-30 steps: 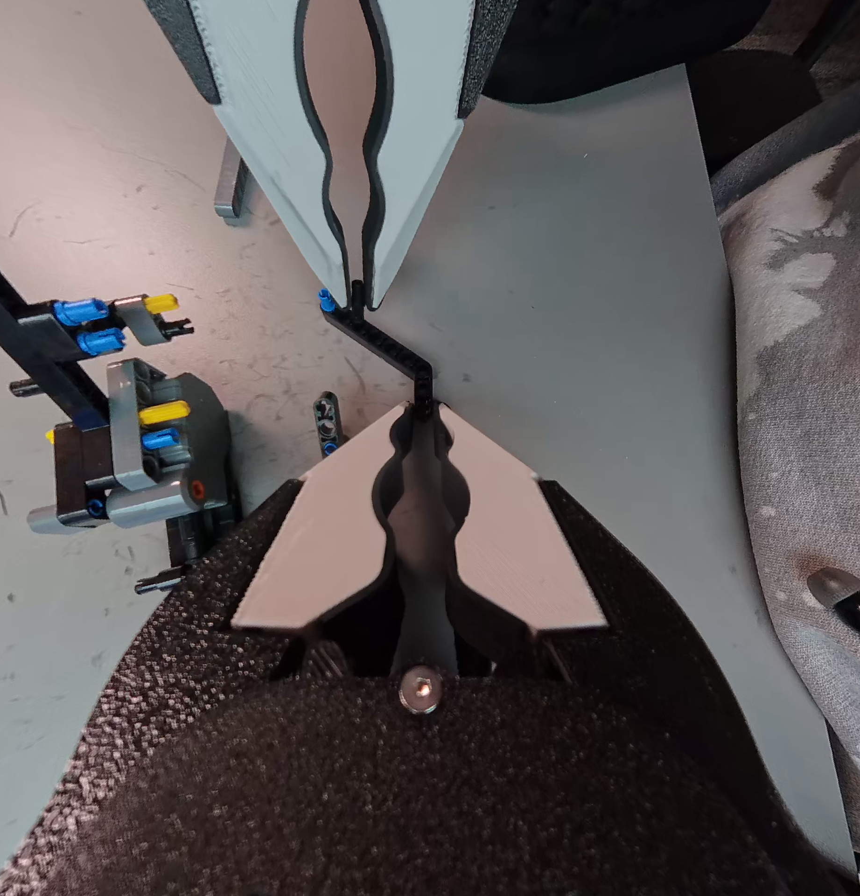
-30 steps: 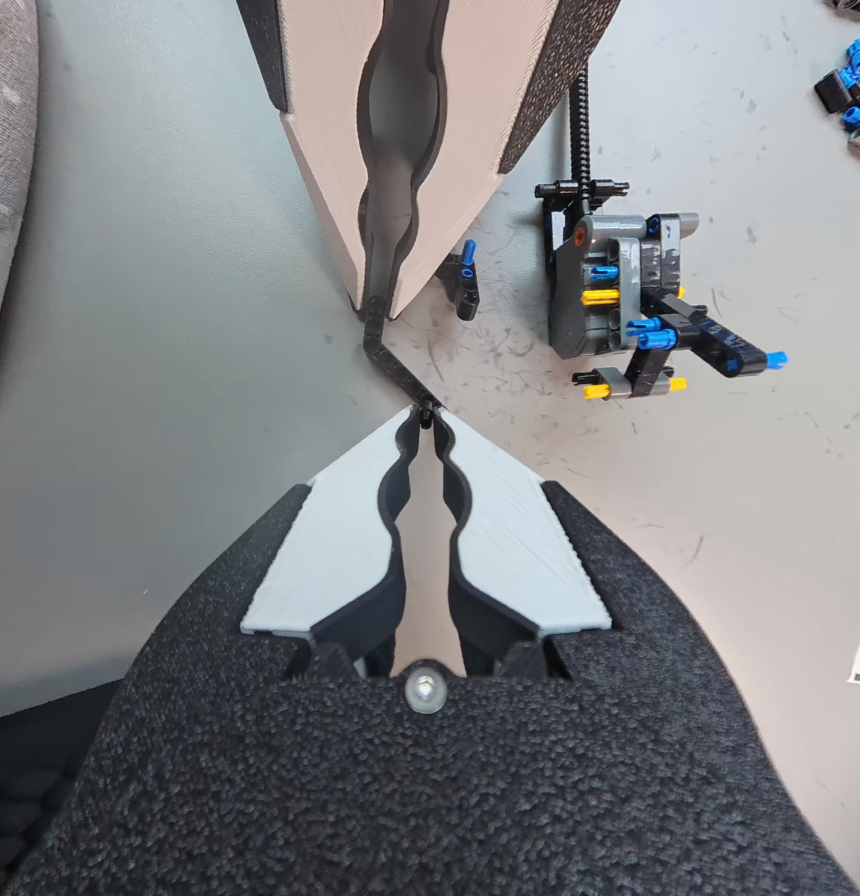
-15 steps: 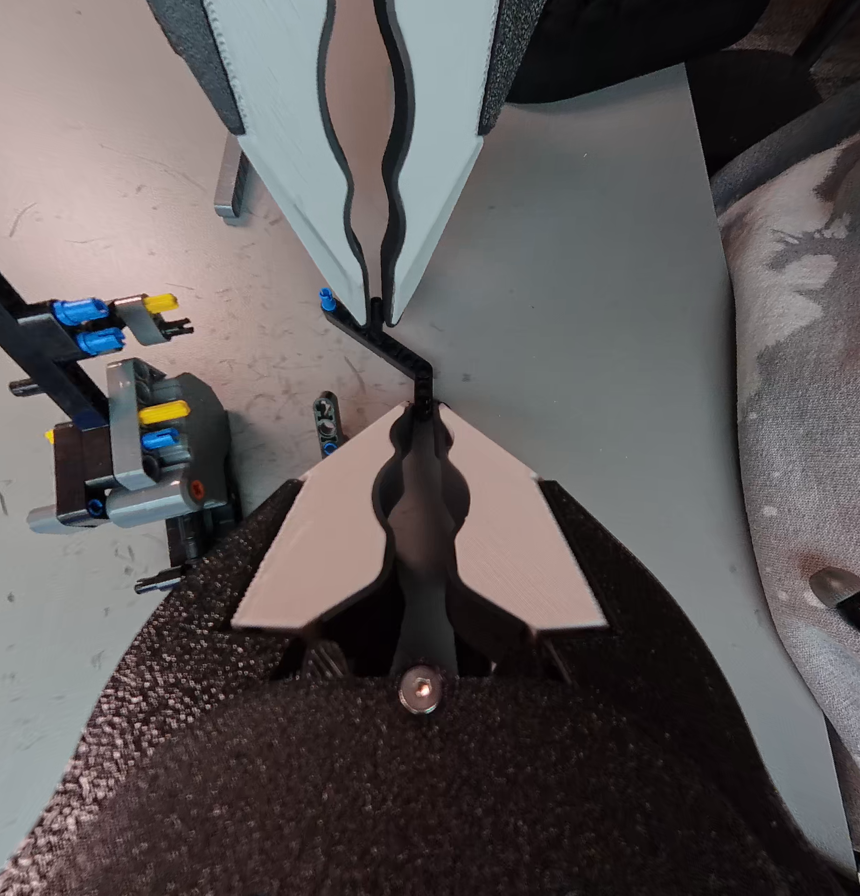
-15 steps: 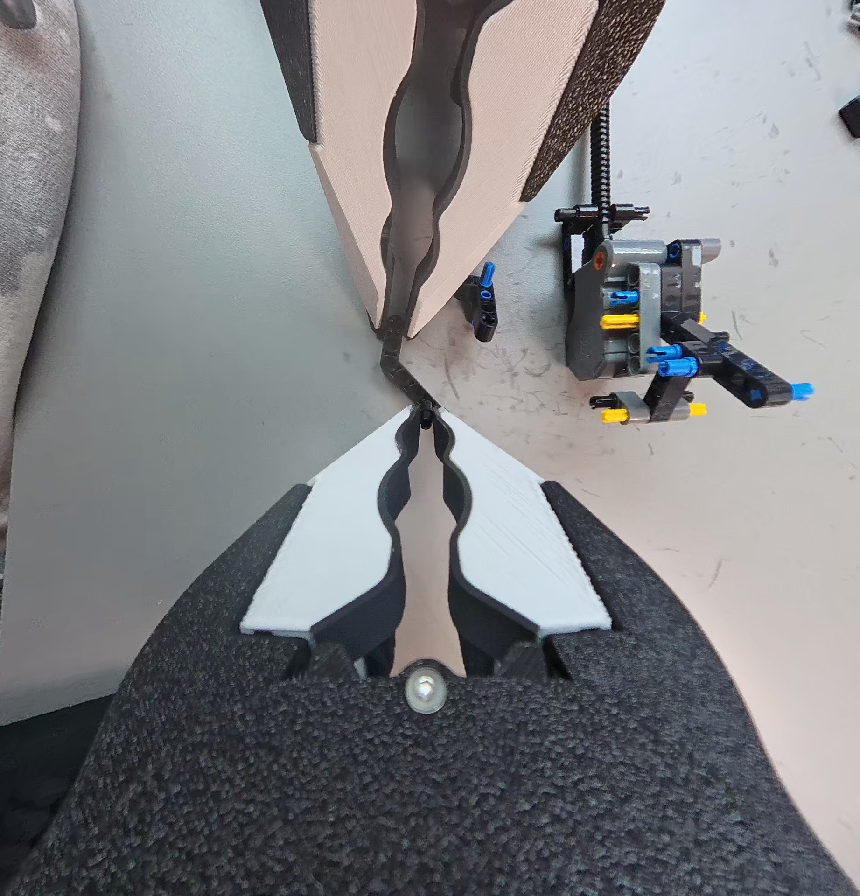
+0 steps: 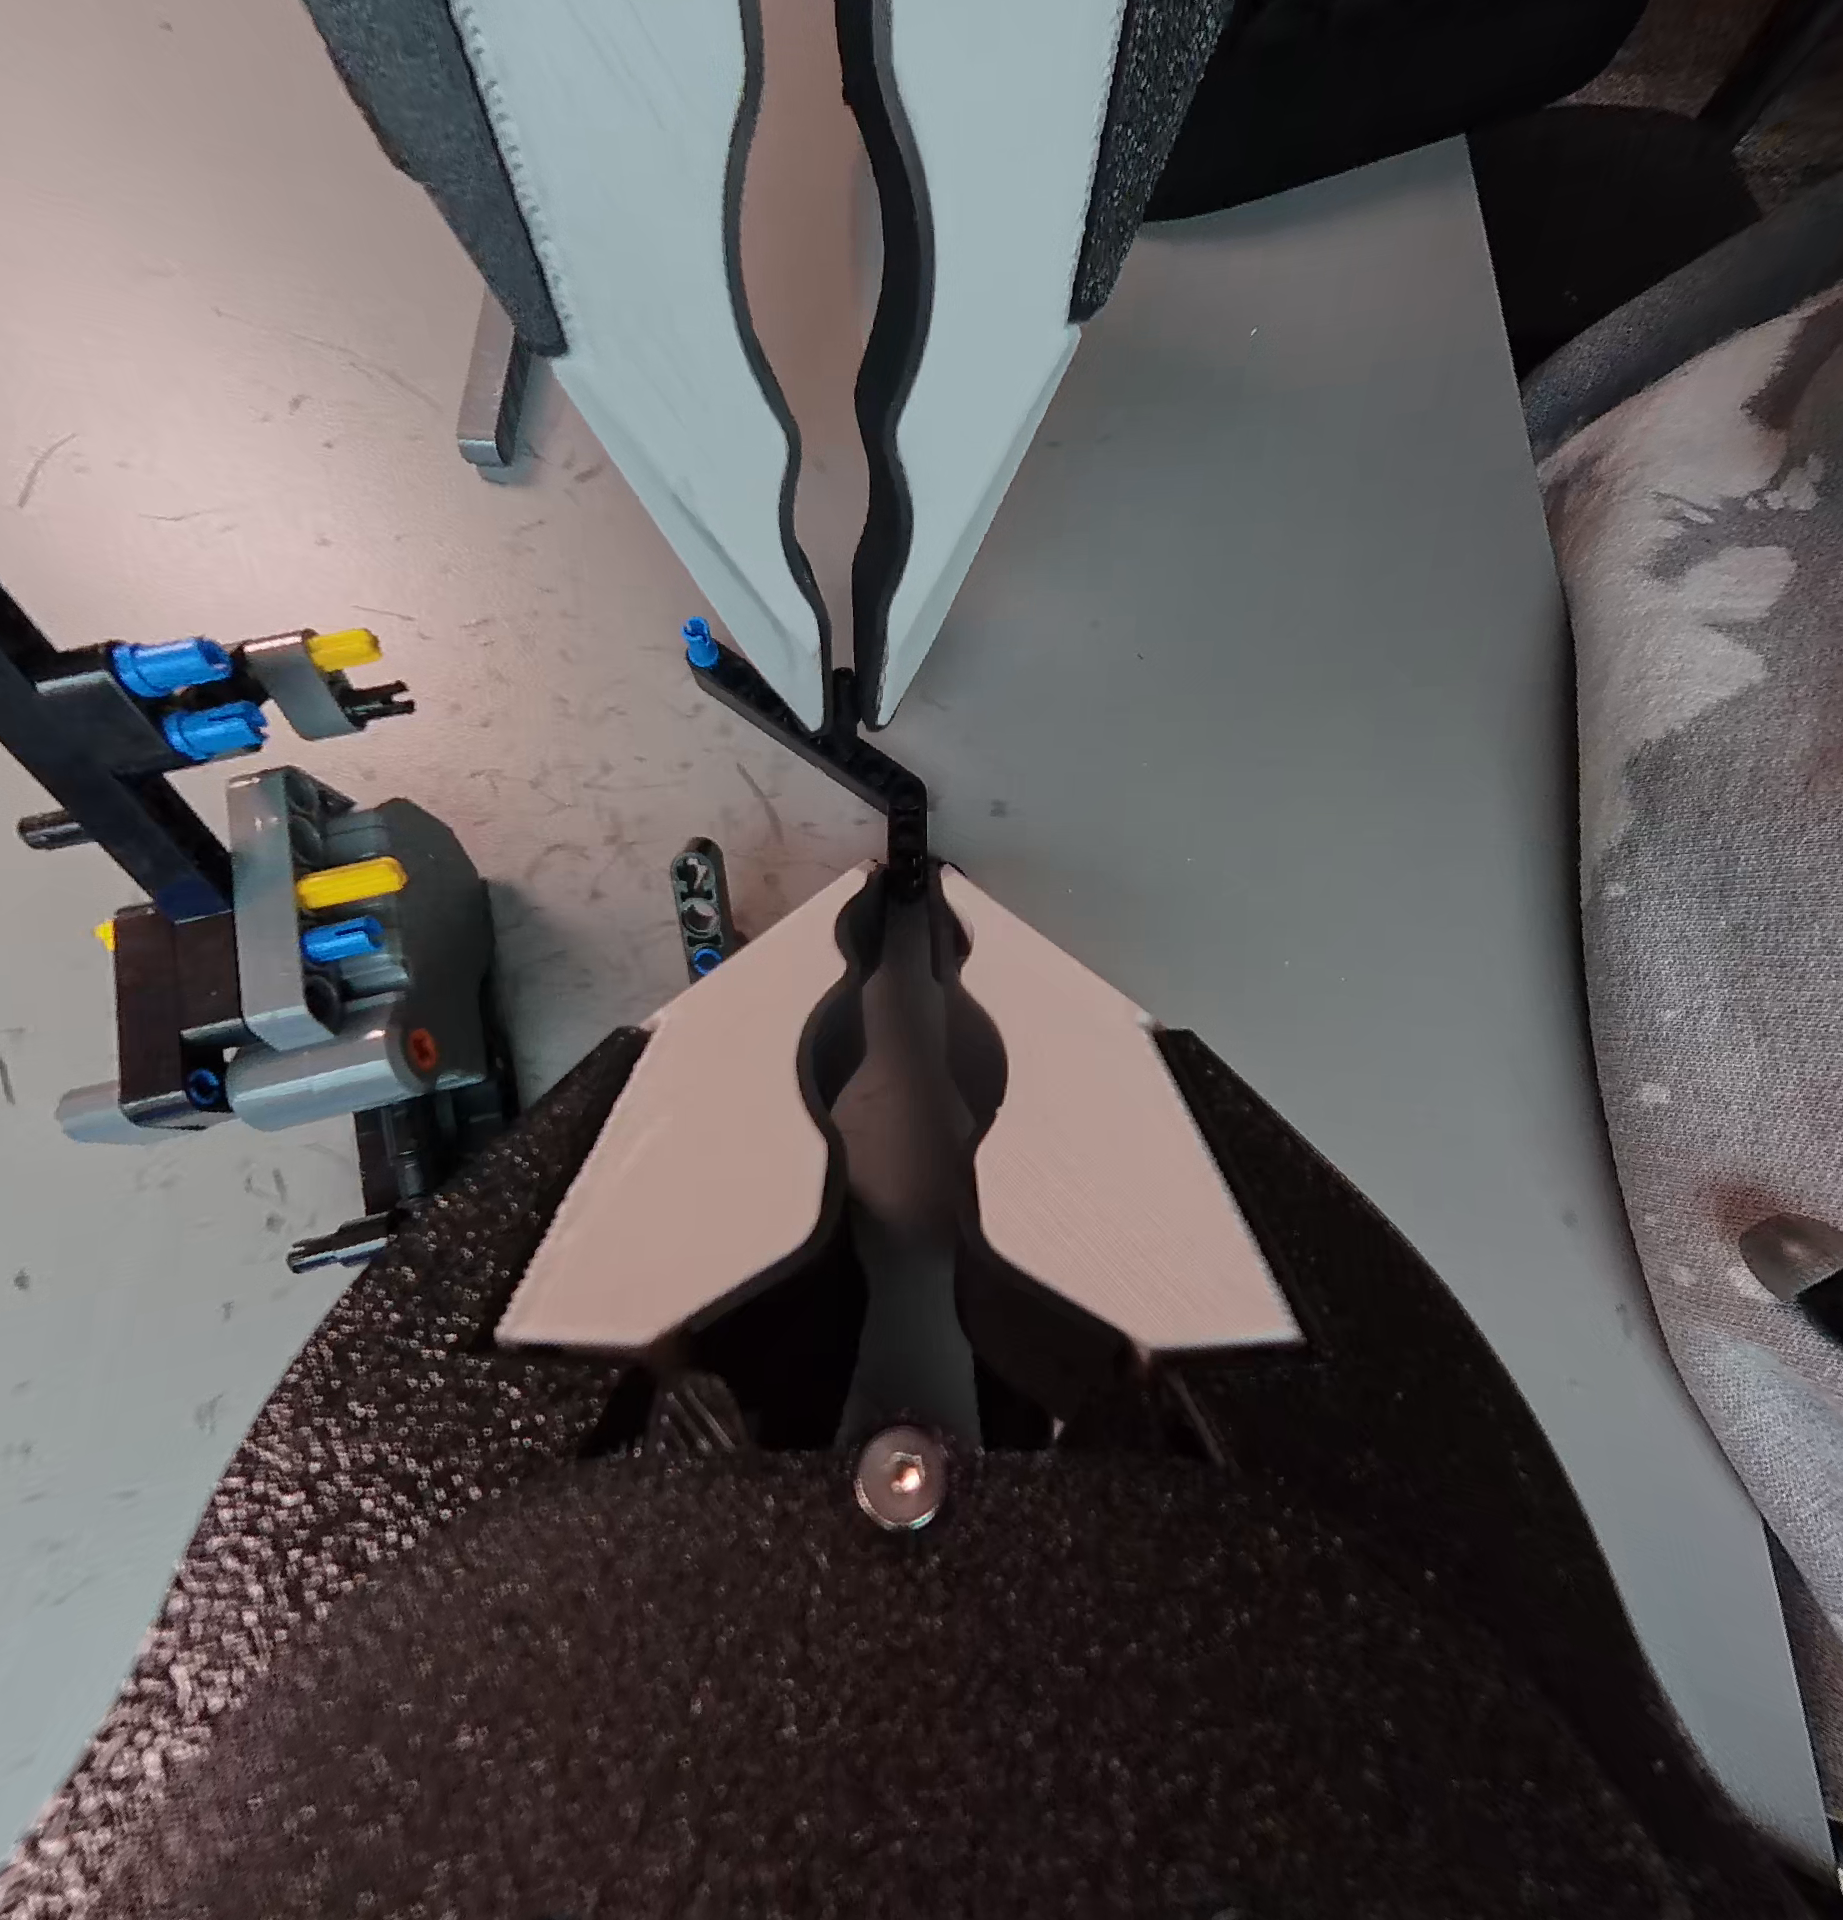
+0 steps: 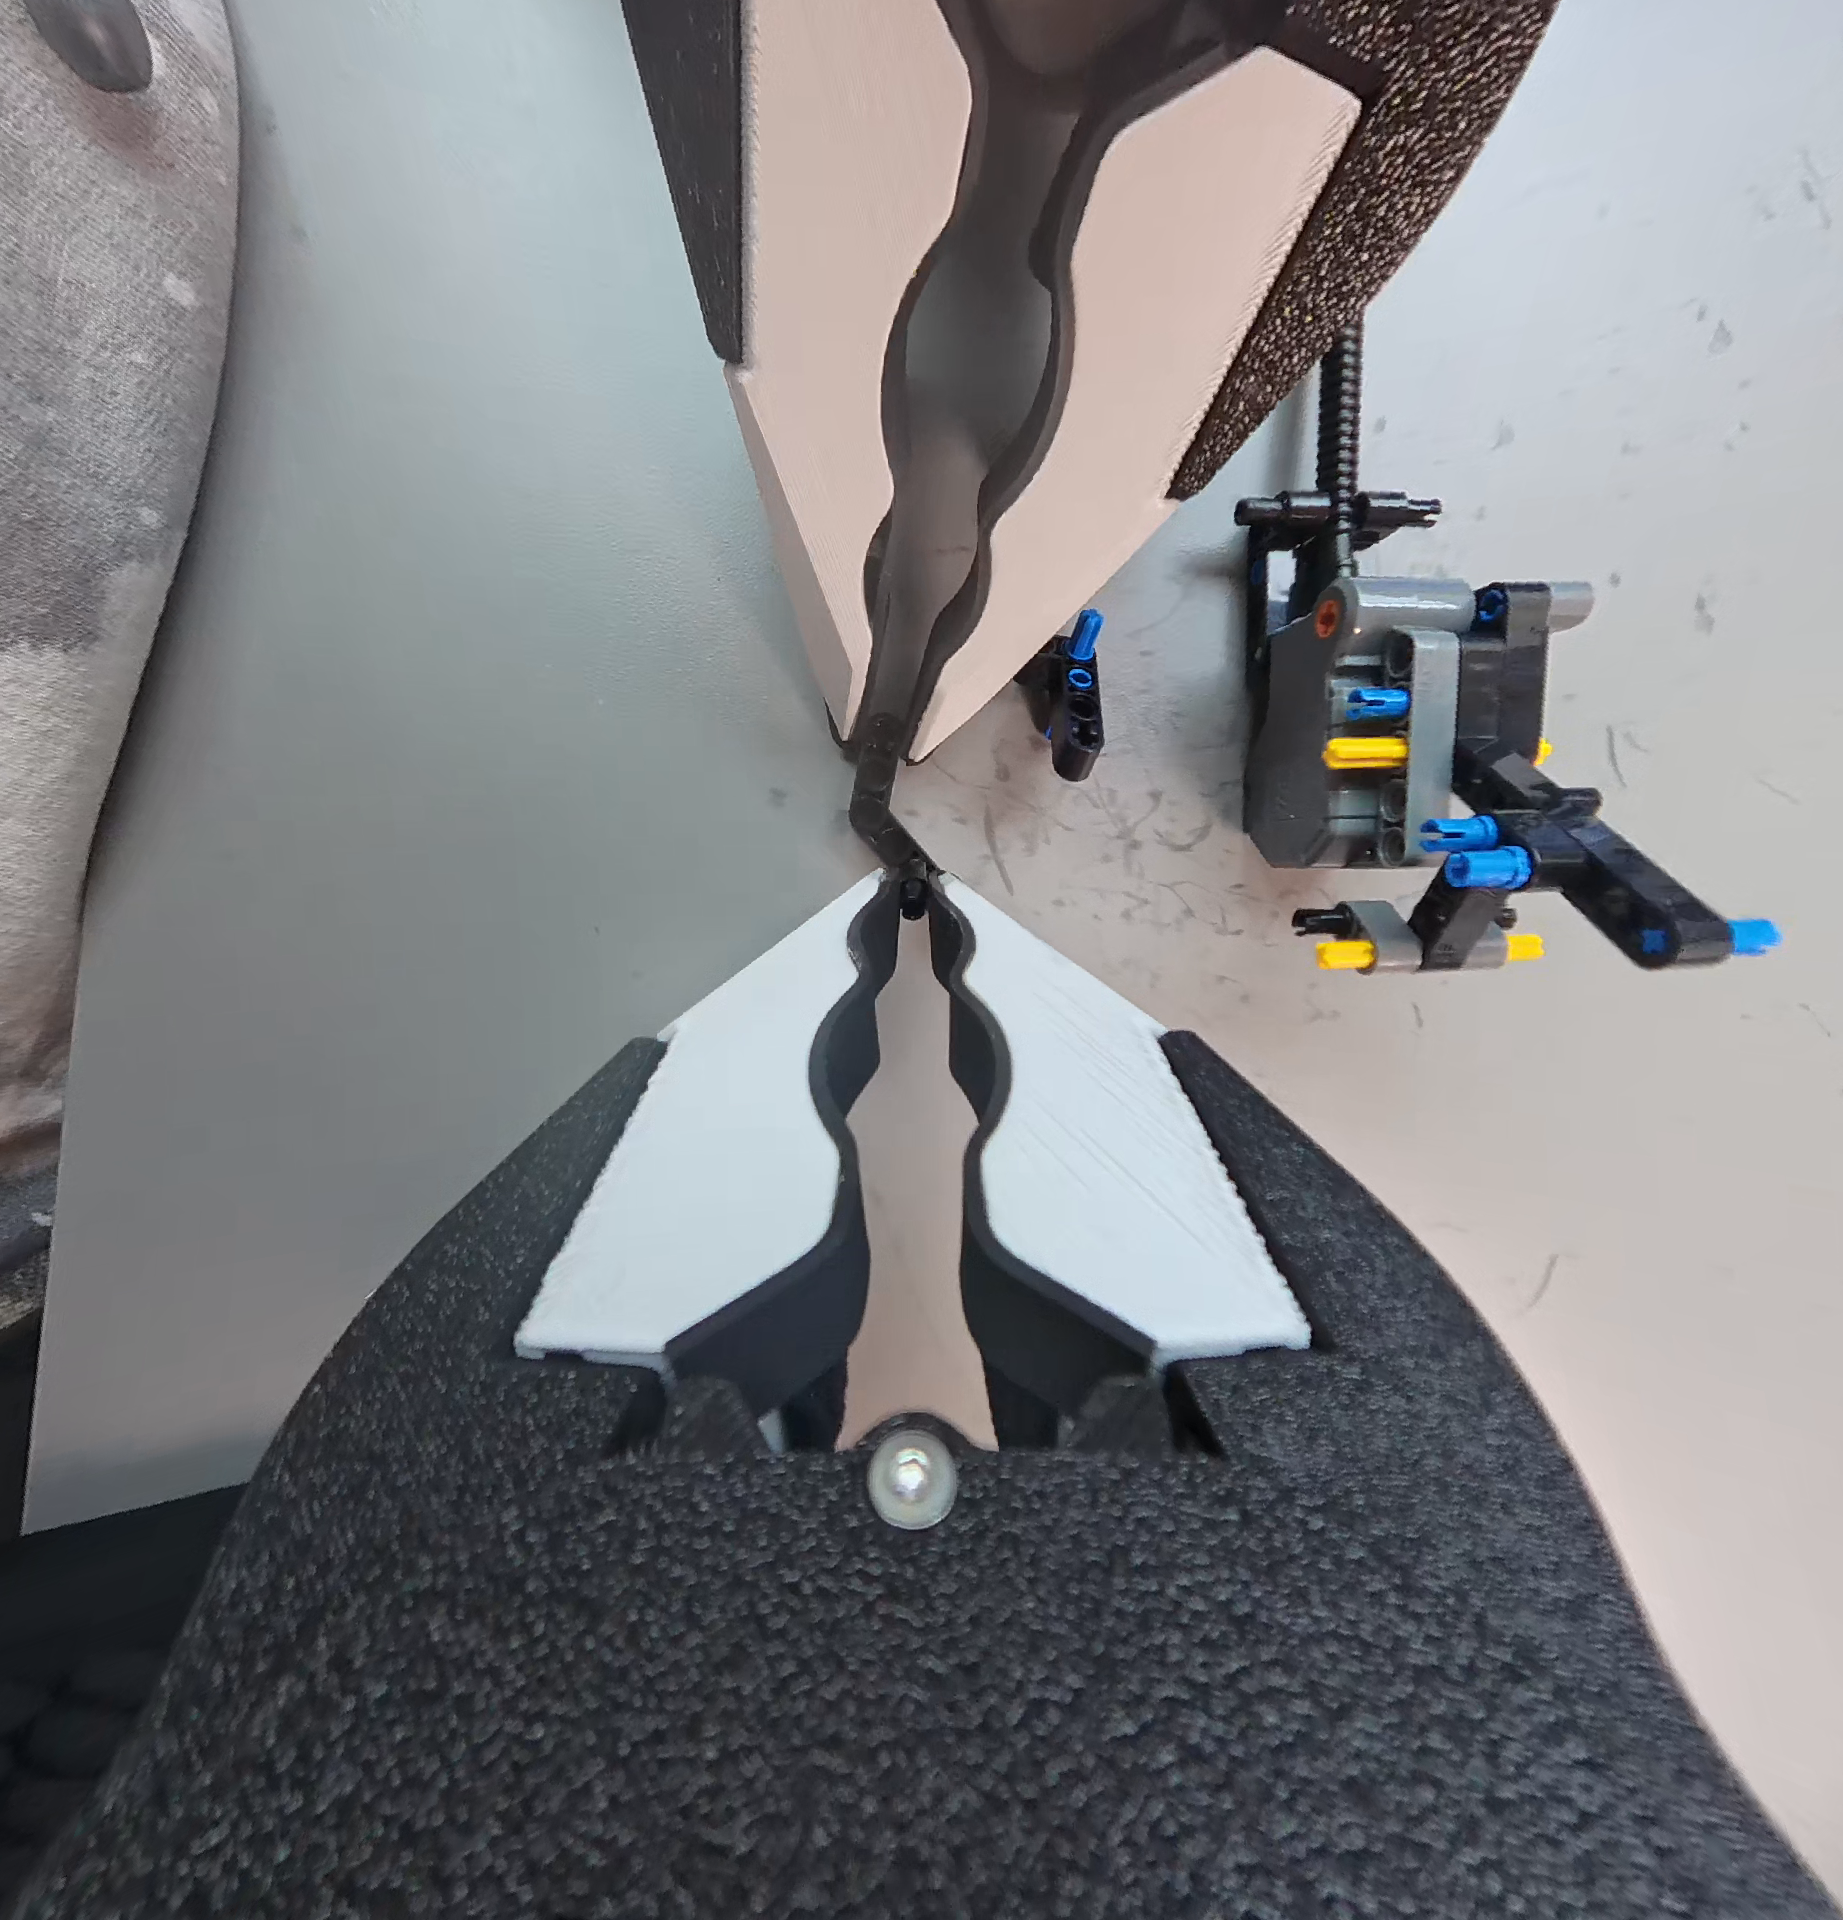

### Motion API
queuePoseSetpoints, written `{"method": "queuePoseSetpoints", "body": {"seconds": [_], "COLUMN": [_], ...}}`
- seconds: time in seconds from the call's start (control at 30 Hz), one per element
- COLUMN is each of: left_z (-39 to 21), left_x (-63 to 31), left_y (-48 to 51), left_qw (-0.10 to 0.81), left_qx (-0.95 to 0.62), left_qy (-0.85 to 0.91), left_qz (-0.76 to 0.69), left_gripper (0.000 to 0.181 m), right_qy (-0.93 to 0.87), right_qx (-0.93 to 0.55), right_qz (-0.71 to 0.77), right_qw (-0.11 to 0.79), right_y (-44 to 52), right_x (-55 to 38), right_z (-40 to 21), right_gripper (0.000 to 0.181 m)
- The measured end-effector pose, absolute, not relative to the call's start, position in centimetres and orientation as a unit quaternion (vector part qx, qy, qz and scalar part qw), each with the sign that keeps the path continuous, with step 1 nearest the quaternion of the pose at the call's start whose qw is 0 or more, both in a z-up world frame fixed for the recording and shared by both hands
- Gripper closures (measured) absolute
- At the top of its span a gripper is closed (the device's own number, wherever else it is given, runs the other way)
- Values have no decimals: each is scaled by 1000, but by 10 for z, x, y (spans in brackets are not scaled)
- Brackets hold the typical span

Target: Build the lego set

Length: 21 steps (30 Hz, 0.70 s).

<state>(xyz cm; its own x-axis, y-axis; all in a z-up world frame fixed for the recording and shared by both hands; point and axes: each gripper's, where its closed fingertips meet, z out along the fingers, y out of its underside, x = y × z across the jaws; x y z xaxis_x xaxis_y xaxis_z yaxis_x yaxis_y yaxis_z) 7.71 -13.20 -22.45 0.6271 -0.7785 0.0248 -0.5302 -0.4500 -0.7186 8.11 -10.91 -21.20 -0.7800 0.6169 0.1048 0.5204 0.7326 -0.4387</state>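
A black bent lego beam (image 5: 881,779) hangs above the table between my two grippers. My left gripper (image 5: 901,883), with pinkish fingers, is shut on its short end. My right gripper (image 6: 909,899), with white fingers, is shut on a small black pin whose tip meets the beam (image 6: 875,805) near the bend. In the left wrist view the right gripper (image 5: 849,707) comes down from the top. A blue pin (image 5: 697,639) sits in the beam's far end. In the right wrist view the left gripper (image 6: 881,732) comes in from the top.
A grey and black assembly (image 5: 304,956) with blue and yellow pins lies on the table; it also shows in the right wrist view (image 6: 1416,748). A small black piece with a blue pin (image 5: 701,904) lies near it. A grey beam (image 5: 491,405) lies farther back. A fabric chair (image 5: 1727,831) borders the table edge. The grippers are tip to tip, or close to it.
The right gripper has moved along the beam from its far end toward the bend, closer to the left gripper. The left gripper has held still.
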Motion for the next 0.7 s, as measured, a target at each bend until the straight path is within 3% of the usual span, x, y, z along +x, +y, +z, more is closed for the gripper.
{"method": "queuePoseSetpoints", "body": {"seconds": [0.43, 0.7], "left_z": [-224, -224], "left_x": [77, 77], "left_y": [-132, -134], "left_qw": [348, 348], "left_qx": [-832, -830], "left_qy": [394, 397], "left_qz": [-179, -182], "left_gripper": [173, 168], "right_qy": [-955, -954], "right_qx": [-267, -263], "right_qz": [117, 127], "right_qw": [53, 65], "right_y": [-105, -106], "right_x": [83, 79], "right_z": [-217, -214], "right_gripper": [176, 176]}}
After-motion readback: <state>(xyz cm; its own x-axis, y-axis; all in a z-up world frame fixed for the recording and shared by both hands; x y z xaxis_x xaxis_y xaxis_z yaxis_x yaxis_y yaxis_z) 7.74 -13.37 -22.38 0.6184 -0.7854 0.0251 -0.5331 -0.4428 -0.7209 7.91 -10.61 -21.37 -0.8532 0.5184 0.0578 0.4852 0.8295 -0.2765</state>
